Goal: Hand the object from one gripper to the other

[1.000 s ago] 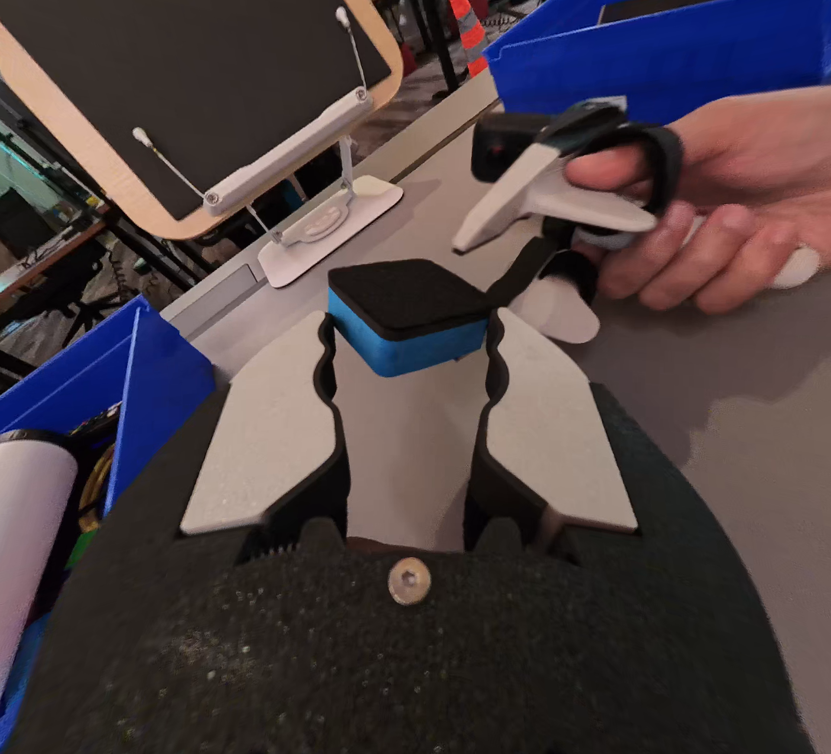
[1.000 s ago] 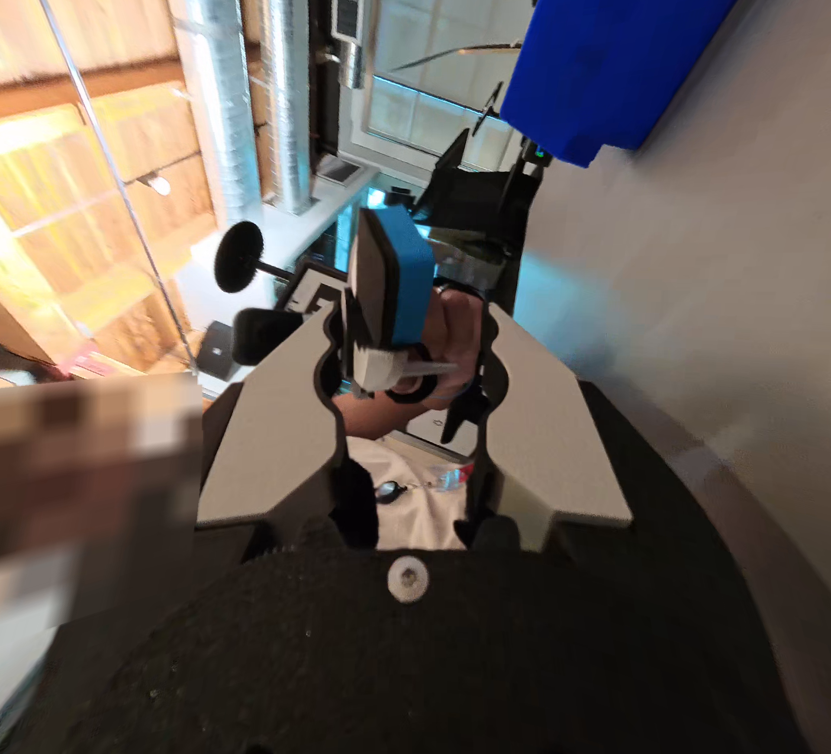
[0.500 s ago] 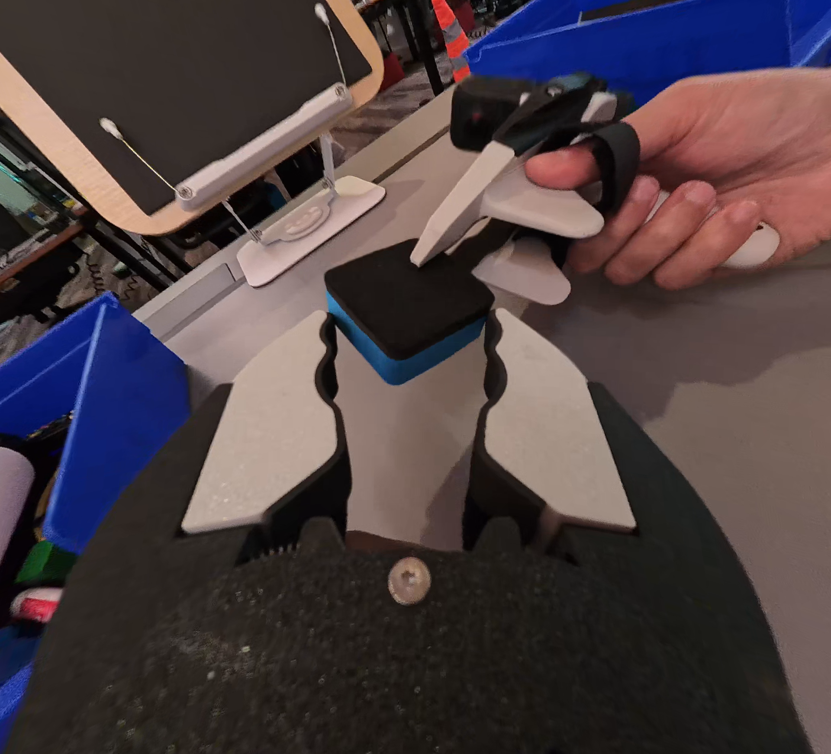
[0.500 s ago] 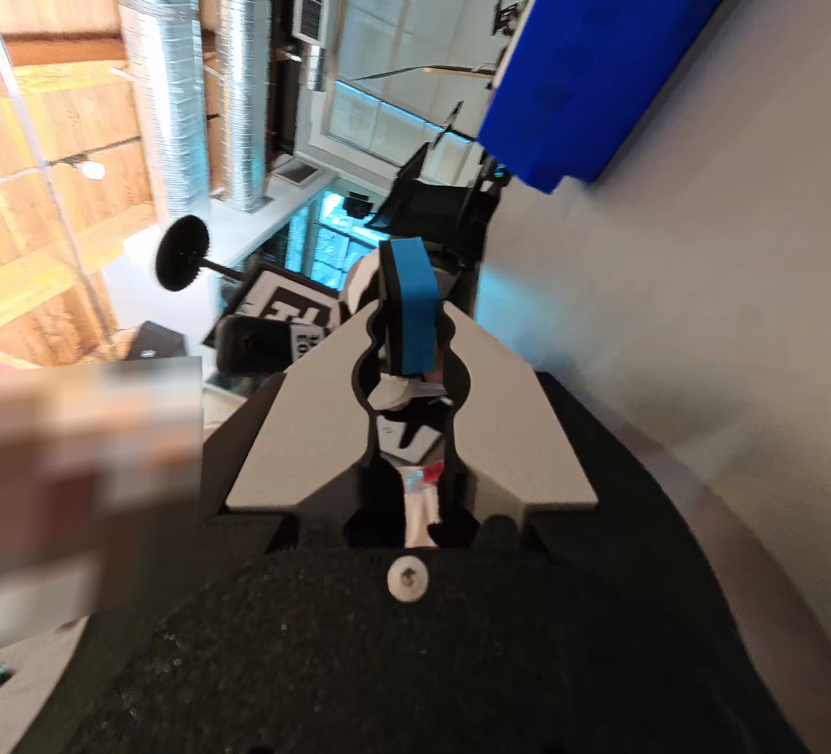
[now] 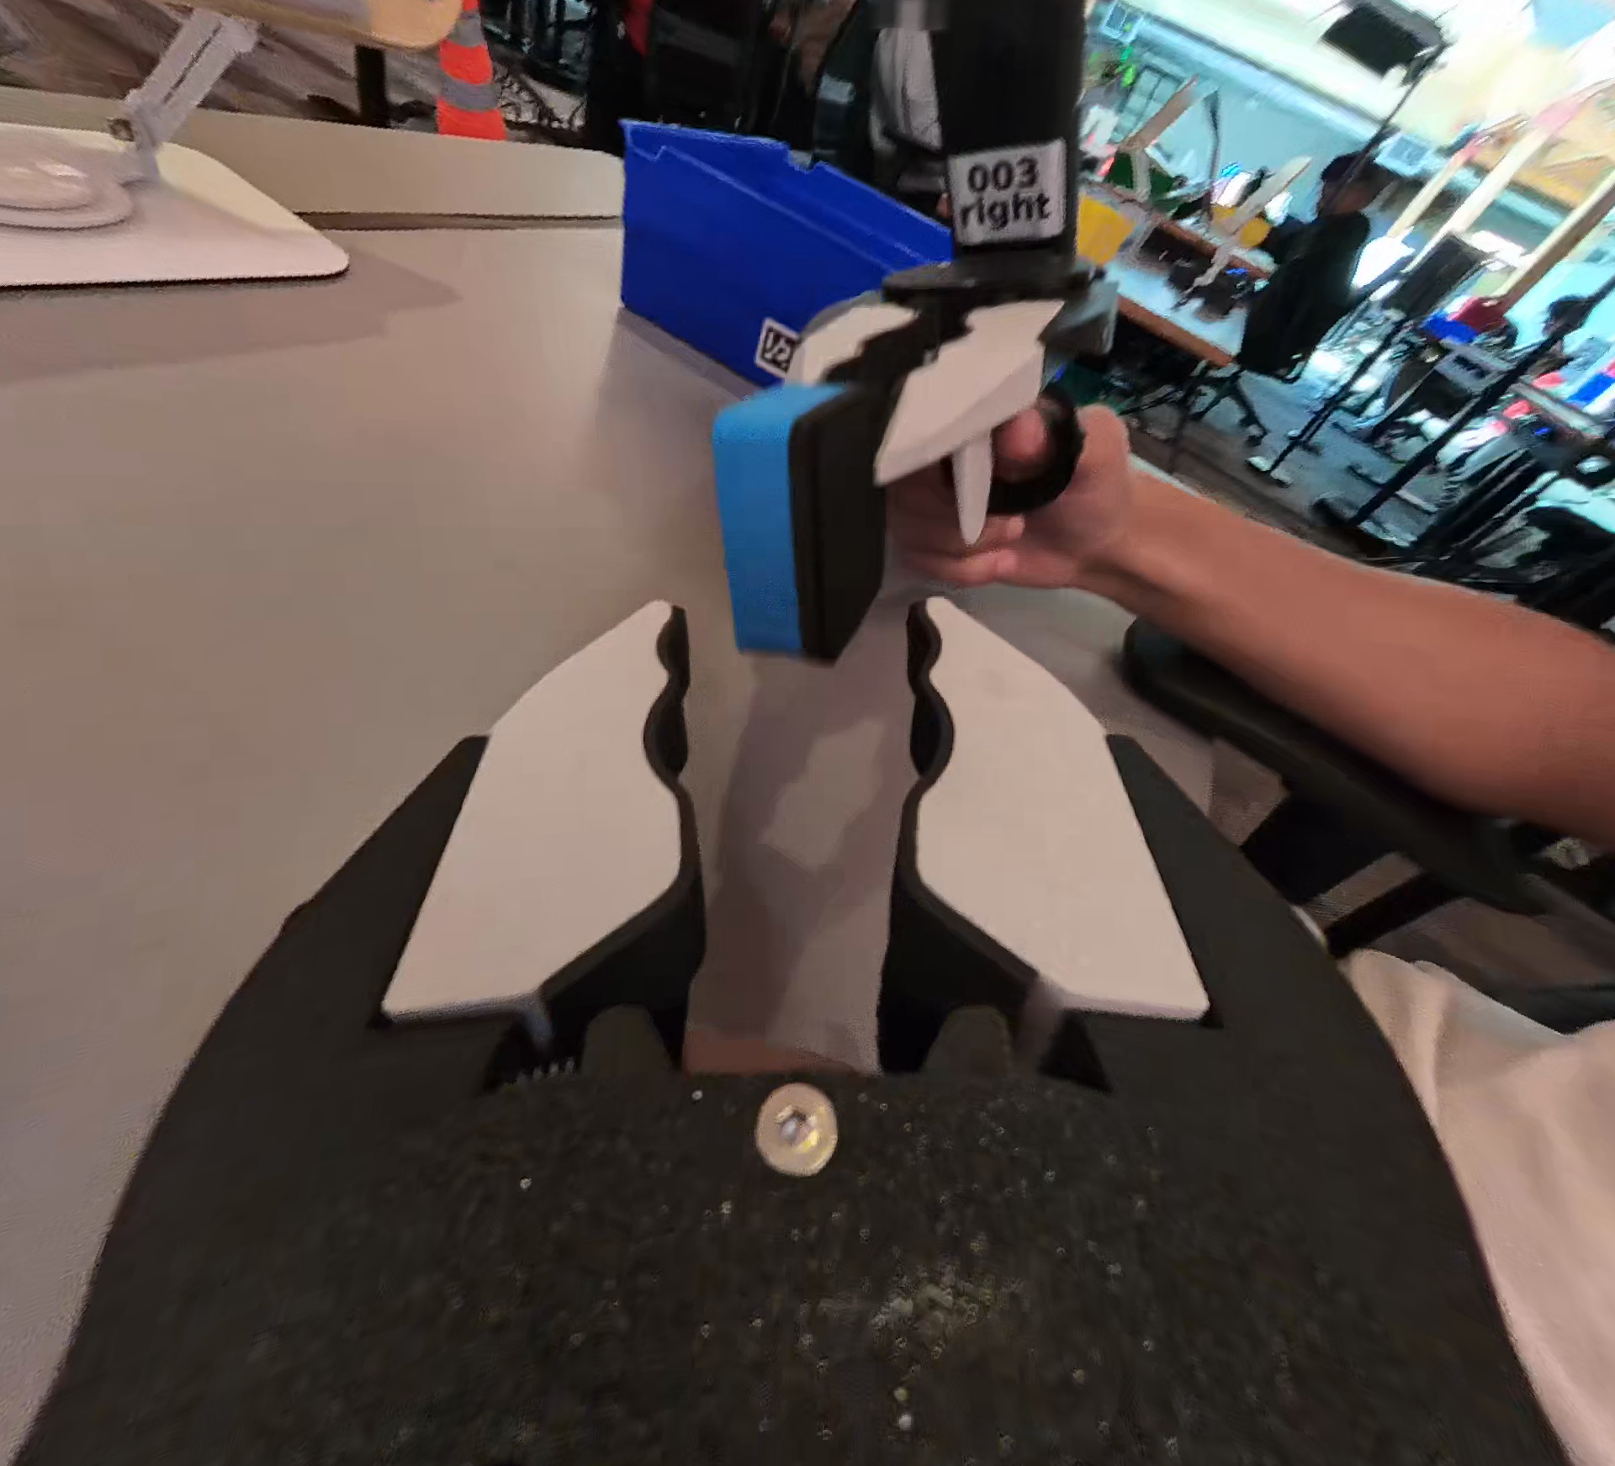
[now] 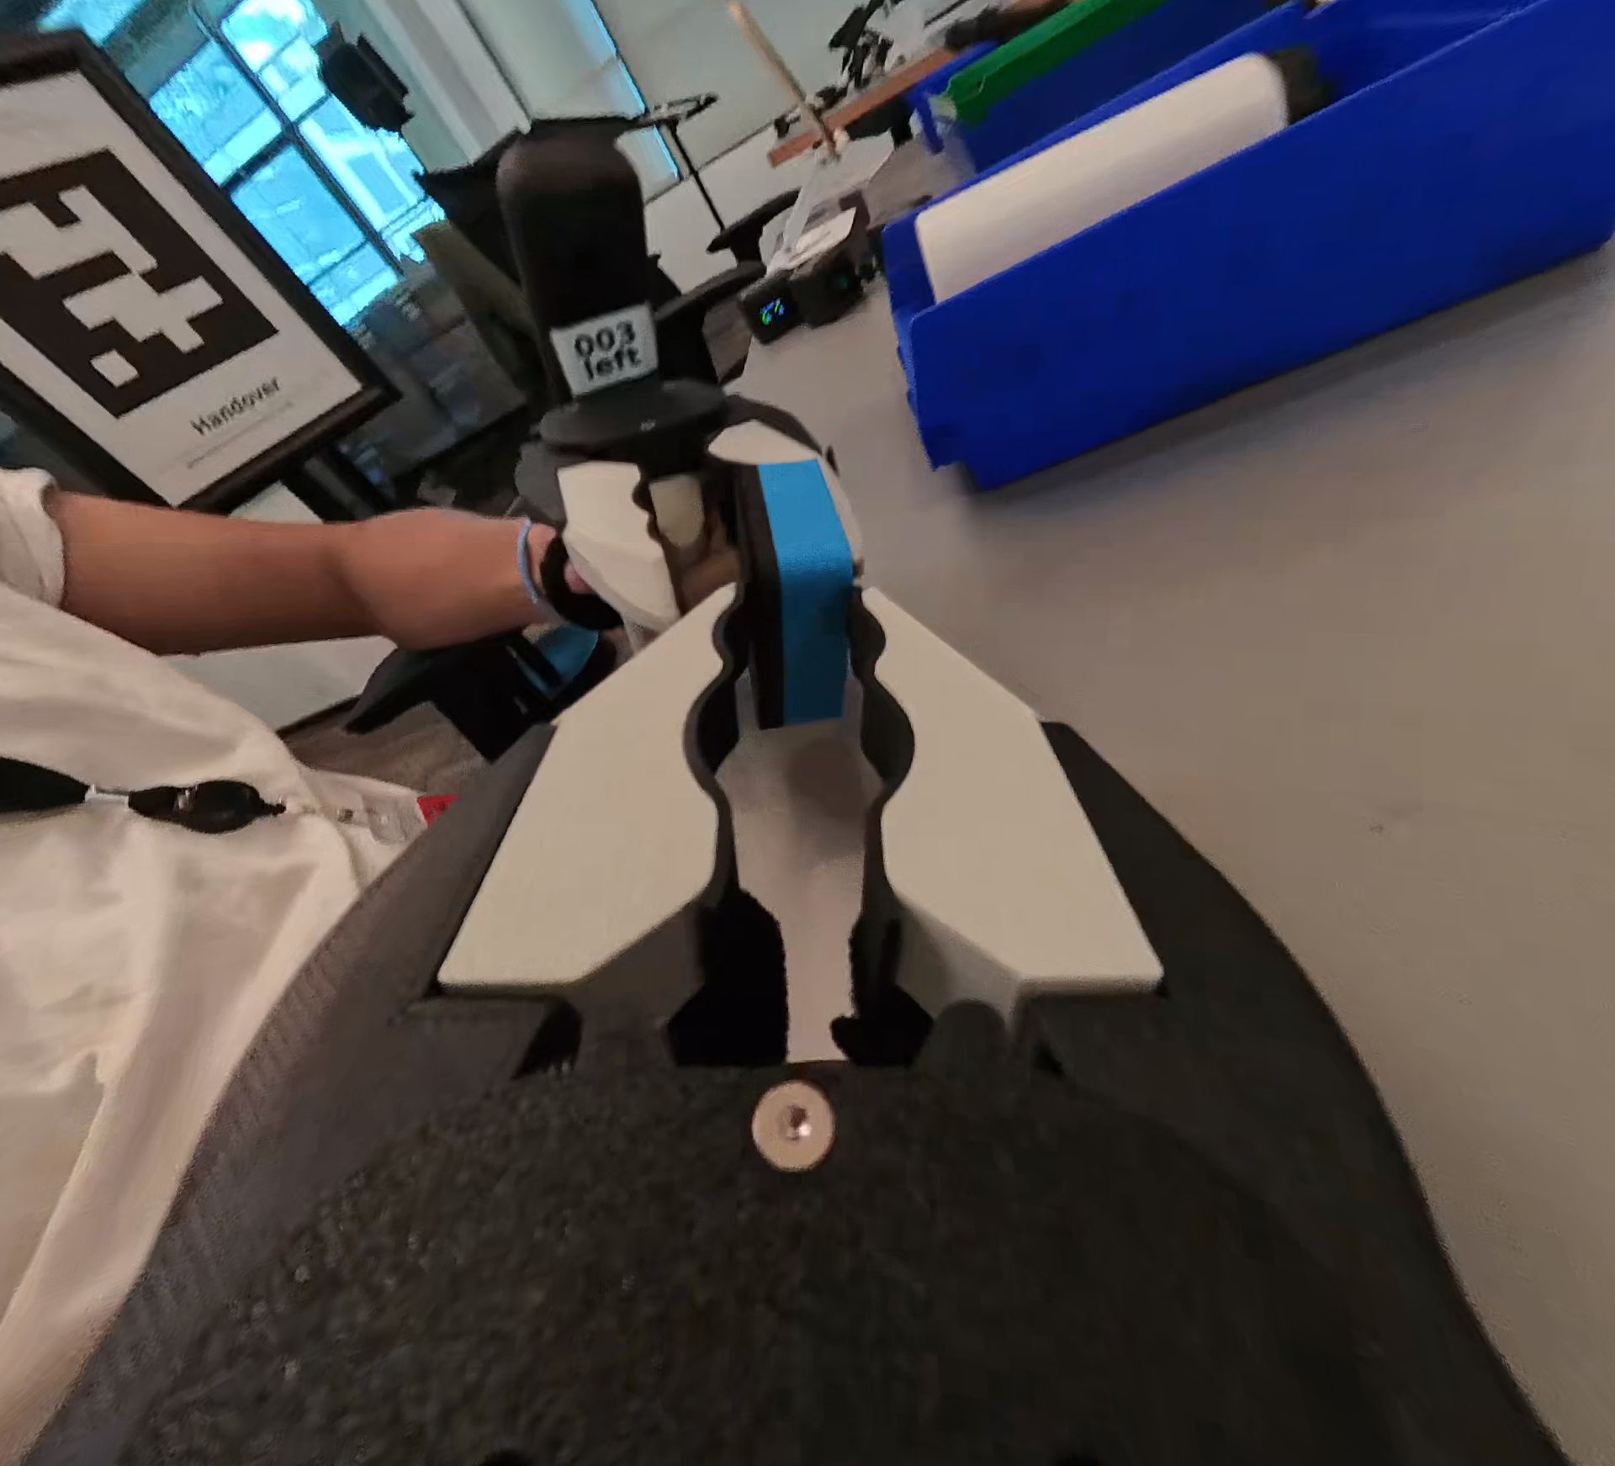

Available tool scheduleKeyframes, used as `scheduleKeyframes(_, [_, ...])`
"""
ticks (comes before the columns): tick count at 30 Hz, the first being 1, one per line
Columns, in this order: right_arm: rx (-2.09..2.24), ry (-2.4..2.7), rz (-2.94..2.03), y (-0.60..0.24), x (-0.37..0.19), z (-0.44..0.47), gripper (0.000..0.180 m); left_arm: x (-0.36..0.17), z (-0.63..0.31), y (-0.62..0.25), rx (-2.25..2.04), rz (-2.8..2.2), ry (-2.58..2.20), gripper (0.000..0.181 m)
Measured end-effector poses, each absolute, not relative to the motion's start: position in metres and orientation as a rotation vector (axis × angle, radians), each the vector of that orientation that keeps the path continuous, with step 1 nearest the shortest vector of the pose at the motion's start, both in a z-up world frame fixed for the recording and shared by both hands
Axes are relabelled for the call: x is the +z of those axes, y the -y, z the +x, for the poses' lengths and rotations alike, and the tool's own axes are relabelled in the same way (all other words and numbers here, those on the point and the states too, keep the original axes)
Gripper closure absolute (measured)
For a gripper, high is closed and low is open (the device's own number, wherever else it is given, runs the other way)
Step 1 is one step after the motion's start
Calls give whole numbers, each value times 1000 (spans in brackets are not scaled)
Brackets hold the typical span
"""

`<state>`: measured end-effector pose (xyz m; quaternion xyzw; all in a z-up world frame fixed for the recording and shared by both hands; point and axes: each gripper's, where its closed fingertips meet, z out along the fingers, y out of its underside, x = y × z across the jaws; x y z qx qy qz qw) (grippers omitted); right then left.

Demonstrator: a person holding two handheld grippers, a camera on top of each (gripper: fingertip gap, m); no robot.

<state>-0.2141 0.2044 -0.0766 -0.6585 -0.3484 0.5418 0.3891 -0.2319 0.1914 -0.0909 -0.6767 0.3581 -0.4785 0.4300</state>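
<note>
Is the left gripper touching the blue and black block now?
Apart. The left wrist view shows the left gripper open, with the block just beyond its fingertips, held by the right gripper.

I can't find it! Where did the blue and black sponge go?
The sponge is off the gray table, pinched upright in the right gripper. The open left gripper waits just below it.
</note>
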Motion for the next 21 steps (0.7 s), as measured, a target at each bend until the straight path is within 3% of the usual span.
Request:
scheduleKeyframes(1, [1384,916,-1676,-200,-79,-219,158,-90,-232,-190,-1215,-1683,-907,133])
scheduleKeyframes(4, [1417,944,-1652,-193,-76,-231,158,-97,-231,-184,-1213,-1691,-988,138])
scheduleKeyframes(6, [1418,960,-1659,-191,-79,-235,157,-99,-231,-179,-1227,-1676,-1040,155])
scheduleKeyframes(11, [1419,938,-1661,-192,-82,-231,154,-95,-232,-183,-1172,-1643,-1028,158])
scheduleKeyframes(13, [1387,901,-1704,-199,-88,-228,145,-89,-239,-195,-1062,-1614,-990,158])
scheduleKeyframes(17, [1300,742,-1897,-220,-114,-219,117,-94,-265,-230,-542,-1578,-1031,158])
scheduleKeyframes(21, [1101,674,-1956,-231,-119,-225,108,-104,-288,-254,88,-1434,-1190,158])
